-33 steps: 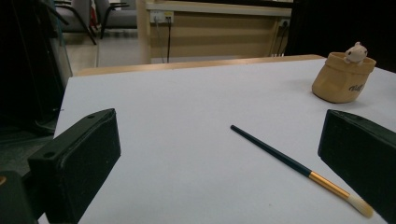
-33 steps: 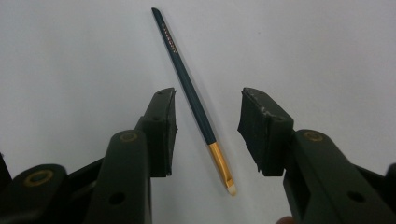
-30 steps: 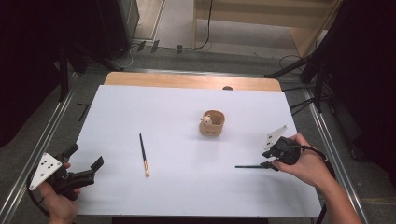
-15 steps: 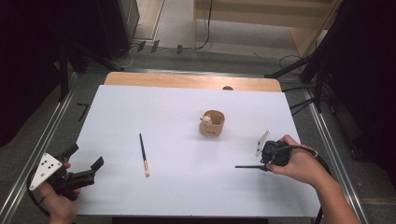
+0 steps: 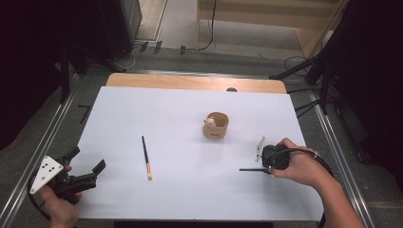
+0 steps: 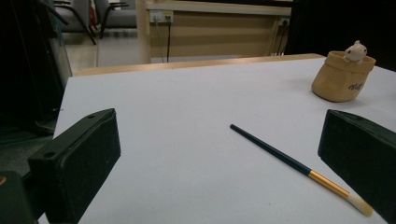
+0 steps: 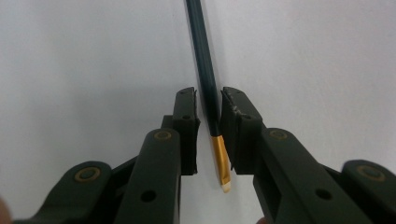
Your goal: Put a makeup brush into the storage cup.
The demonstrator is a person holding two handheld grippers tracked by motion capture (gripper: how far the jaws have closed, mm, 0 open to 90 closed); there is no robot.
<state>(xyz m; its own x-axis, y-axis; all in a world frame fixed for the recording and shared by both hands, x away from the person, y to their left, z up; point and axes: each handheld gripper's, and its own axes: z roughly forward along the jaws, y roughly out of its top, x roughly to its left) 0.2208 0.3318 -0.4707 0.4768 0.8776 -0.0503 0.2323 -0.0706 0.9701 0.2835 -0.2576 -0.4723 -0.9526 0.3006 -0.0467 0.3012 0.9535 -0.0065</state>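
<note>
My right gripper (image 5: 264,167) is lowered over a dark-handled paintbrush (image 5: 249,169) at the right of the white table. In the right gripper view the brush (image 7: 205,70) runs between the pads (image 7: 187,121), gold ferrule and pale tip toward the camera. The jaws have just been closing and stand narrow, with slivers of table still showing beside the brush. My left gripper (image 5: 88,160) rests at the near left corner, open and holding nothing (image 6: 219,128). A second paintbrush (image 5: 146,156) (image 6: 299,165) lies ahead of it.
A tan cup (image 5: 216,126) (image 6: 341,77) with a small white toy figure (image 6: 356,50) in it stands at mid-table. A white sheet (image 5: 190,104) covers the table, with a wooden strip (image 5: 190,81) at the far edge. Dark stands and cables surround the table.
My right hand has shifted left and down onto the brush, and its jaws have narrowed around the handle. The left hand has stayed still.
</note>
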